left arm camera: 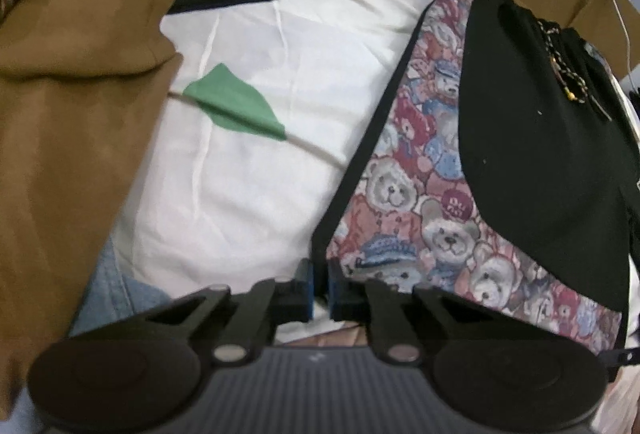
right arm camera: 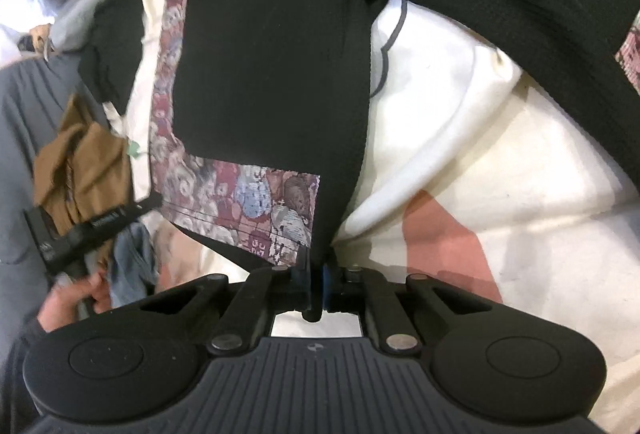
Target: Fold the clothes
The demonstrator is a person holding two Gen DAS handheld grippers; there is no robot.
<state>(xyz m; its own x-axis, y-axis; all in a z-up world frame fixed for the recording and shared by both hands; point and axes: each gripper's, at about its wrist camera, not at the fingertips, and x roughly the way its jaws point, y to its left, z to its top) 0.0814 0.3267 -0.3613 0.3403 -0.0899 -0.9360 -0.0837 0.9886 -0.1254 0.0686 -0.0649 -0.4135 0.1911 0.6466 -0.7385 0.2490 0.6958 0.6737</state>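
Legible text: none confirmed. A maroon patch on the teddy-bear print fabric [left arm camera: 457, 205] carries pale lettering, too blurred to read. The black handheld device [right arm camera: 86, 230] at the left bears a small white marking, likewise unreadable.

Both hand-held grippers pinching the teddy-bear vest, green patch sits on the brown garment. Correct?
Not quite. In the left wrist view the green leaf-shaped patch sits on the white cloth, beside the brown suede-like garment, not on it. The rest holds: the left hand-held gripper and right hand-held gripper are each closed on an edge of the black, teddy-bear-print vest.
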